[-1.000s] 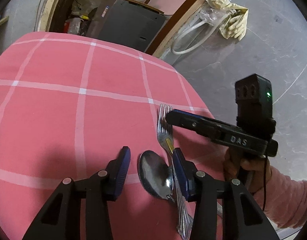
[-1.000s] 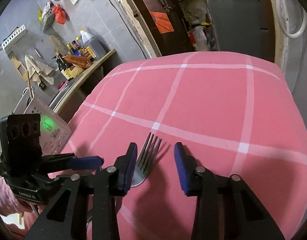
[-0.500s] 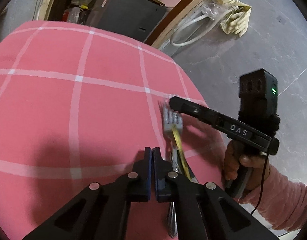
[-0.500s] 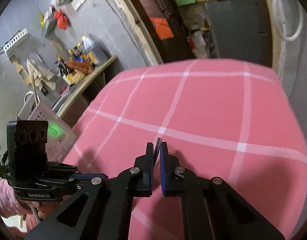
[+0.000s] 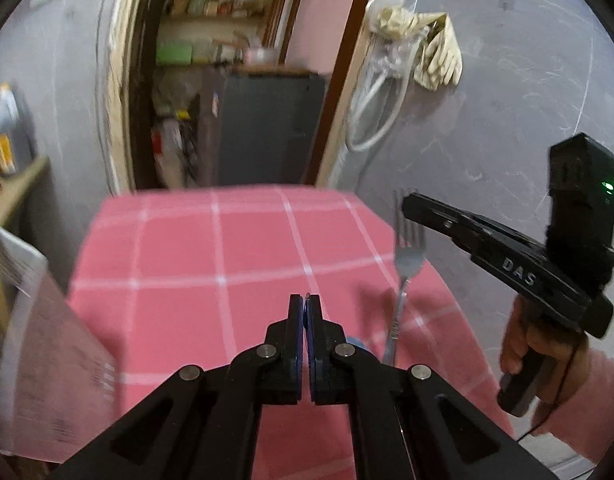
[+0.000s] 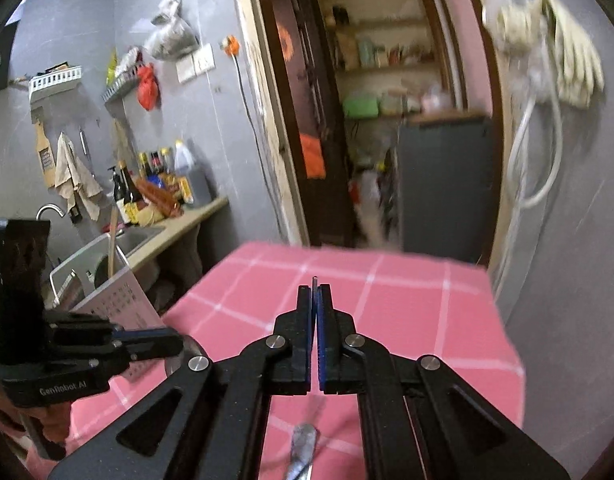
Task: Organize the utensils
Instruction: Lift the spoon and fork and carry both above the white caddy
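Note:
My right gripper is shut on a silver fork and holds it in the air above the pink checked table. In the left wrist view the fork hangs from the right gripper, tines up, handle down. In the right wrist view only the tine tips show above the pads, and the handle end below. My left gripper is shut above the table; I cannot tell whether it holds the spoon. It also shows in the right wrist view.
A white calendar-like card stands at the table's left edge. A kitchen counter with bottles and a sink are to the left. A doorway with a dark cabinet is beyond the table's far edge.
Both grippers closed, the right one on the fork. Both have risen well above the table, and the fork has left the cloth with the right gripper.

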Motion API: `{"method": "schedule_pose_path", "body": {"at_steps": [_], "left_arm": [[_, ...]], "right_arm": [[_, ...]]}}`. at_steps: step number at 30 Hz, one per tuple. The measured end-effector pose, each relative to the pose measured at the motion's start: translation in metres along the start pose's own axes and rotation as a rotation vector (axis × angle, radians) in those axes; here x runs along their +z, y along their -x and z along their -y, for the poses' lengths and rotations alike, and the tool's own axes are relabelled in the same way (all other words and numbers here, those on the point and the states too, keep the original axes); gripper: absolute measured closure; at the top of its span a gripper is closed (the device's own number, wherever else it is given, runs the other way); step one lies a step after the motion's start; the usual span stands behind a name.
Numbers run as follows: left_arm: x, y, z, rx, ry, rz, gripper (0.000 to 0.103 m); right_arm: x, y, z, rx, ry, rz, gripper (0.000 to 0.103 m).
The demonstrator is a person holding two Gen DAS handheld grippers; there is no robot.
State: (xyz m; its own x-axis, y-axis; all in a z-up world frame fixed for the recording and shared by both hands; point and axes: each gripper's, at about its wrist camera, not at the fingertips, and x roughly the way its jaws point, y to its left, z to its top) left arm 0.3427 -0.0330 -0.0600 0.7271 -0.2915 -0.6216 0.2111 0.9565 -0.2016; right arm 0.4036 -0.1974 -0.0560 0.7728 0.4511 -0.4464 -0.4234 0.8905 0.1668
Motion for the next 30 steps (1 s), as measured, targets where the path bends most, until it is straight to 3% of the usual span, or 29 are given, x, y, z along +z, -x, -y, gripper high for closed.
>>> {"method": "schedule_pose_path", "body": {"at_steps": [8, 15, 25, 30], "left_arm": [[0.034, 0.062, -0.014, 0.066, -0.044, 0.139, 0.101], [0.064, 0.128, -0.036, 0.135, -0.1, 0.252, 0.101], [0.085, 0.203, -0.098, 0.284, -0.12, 0.343, 0.101], [0.081, 0.217, -0.122, 0.378, -0.14, 0.364, 0.101]], "right_arm": [[0.052, 0.056, -0.051, -0.114, 0.095, 0.198, 0.101], [0.089, 0.091, -0.106, -0.118, 0.113, 0.357, 0.101], [0.102, 0.075, -0.2, -0.042, 0.171, 0.456, 0.101], [0.097, 0.054, -0.236, -0.032, 0.245, 0.471, 0.101]]}}
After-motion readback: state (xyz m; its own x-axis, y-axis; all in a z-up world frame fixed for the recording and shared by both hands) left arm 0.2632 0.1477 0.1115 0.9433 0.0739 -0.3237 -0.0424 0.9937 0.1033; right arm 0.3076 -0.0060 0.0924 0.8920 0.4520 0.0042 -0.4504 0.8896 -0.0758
